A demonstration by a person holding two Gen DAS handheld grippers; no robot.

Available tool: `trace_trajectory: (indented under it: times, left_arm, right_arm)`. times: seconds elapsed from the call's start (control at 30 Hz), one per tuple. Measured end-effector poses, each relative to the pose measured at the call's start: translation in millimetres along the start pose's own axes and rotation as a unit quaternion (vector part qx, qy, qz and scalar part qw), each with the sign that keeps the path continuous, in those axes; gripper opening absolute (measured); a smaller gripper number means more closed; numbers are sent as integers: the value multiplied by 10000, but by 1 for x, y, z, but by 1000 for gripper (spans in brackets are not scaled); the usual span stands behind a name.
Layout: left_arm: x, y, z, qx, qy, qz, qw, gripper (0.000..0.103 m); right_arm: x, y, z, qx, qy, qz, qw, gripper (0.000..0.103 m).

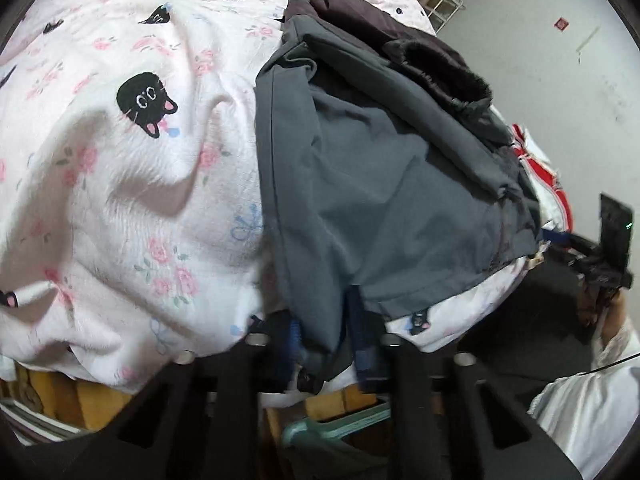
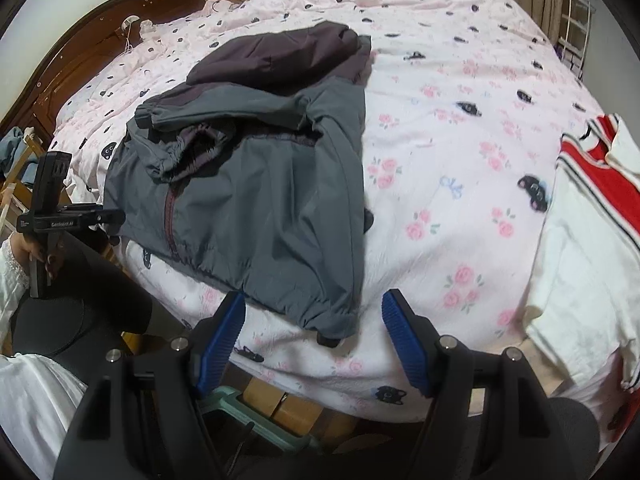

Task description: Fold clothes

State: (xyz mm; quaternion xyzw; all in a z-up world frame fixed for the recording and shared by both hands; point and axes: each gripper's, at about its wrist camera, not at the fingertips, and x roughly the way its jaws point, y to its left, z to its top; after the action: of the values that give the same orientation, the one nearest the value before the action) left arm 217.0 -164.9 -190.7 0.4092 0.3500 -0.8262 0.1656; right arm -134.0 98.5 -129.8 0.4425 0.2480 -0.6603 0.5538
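Gripping the hem of the grey jacket [image 1: 384, 184], the left claw [image 1: 326, 340] has its blue pads closed on the fabric at the near edge of the bed [image 2: 460, 200]. The right claw [image 2: 314, 336] hangs wide open, holding nothing, just short of the jacket's lower corner. A red-and-white striped garment [image 2: 584, 216] lies well to the right on the cat-print cover, and a green stool [image 2: 224, 404] sits below the bed edge.
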Motion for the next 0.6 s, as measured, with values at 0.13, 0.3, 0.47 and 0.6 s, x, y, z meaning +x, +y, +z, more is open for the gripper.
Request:
trace_trajectory:
  times: [0.13,0.3,0.47,0.6]
  left_arm:
    - [-10,-3,-2,-157,-40,-150,9998,5]
    - [-31,-16,-3,-37,-282,-159,9995,4]
    - [-44,-14,-1,-60,-355,-193,9992,4]
    - [-48,-16,1,-33,-372,-172,9992,4]
  right_arm:
    - [6,-1,-2,55,70,69,9999,73]
    - [10,-10,4,250,31,197,9995,73]
    - [31,-13,8,370,335,485,9976,54]
    - [38,-9,8,351,454,616,9965,21]
